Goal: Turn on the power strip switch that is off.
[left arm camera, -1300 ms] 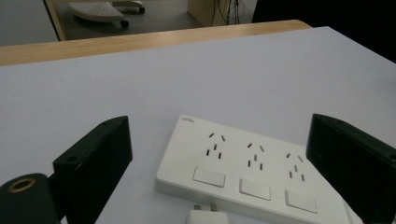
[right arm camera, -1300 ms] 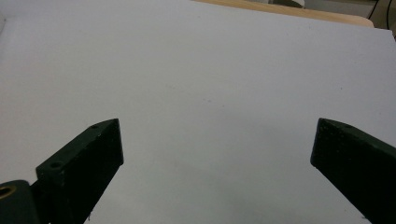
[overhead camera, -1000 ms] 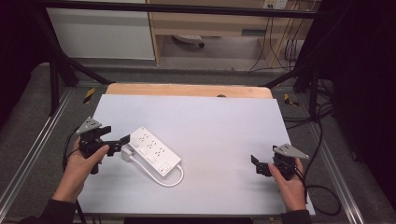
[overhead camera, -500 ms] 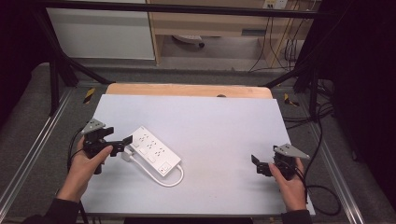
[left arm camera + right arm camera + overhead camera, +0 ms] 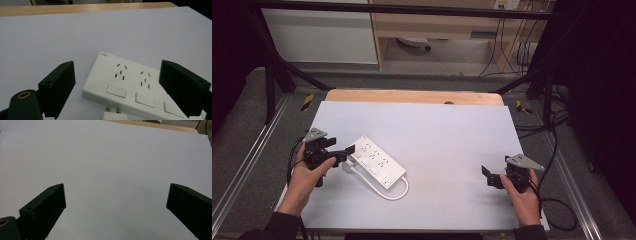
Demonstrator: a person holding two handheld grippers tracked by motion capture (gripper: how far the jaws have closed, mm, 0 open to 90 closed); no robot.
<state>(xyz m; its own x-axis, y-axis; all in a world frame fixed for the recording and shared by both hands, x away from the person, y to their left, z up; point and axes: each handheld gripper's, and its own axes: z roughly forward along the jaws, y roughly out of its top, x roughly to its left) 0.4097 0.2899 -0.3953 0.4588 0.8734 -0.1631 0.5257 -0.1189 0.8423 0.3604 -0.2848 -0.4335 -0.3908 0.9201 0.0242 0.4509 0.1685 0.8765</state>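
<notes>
Left hand point(image 5: 307, 175): comes in from the lower left edge of the high view, wrapped around the left gripper's body, resting over the white sheet.
Left gripper point(image 5: 343, 153): lies low over the sheet, pointing right toward the near end of the power strip; its jaws stand wide apart and have just been closing a little, with nothing pressed between them.
Left gripper view: the two black jaws rise at either side, and the strip's corner and the plug lie in the gap between them, touched by neither pad.
Plug point(image 5: 113, 115): white, with two metal prongs pointing toward the strip's end, just beside it.
Power strip point(image 5: 377, 162): white, flat on the sheet, left of centre, lying diagonally from upper left to lower right, sockets and switches facing up.
Cord point(image 5: 389, 192): white, loops from the strip's lower right end back along its near side toward the plug.
White sheet point(image 5: 437, 130): covers the wooden table point(image 5: 412, 96), whose far edge shows beyond it.
Right gripper point(image 5: 490, 176): near the sheet's lower right corner, well apart from the strip, pointing left; jaws spread wide, bare sheet between them.
Right hand point(image 5: 523, 195): holds that gripper from below right.
</notes>
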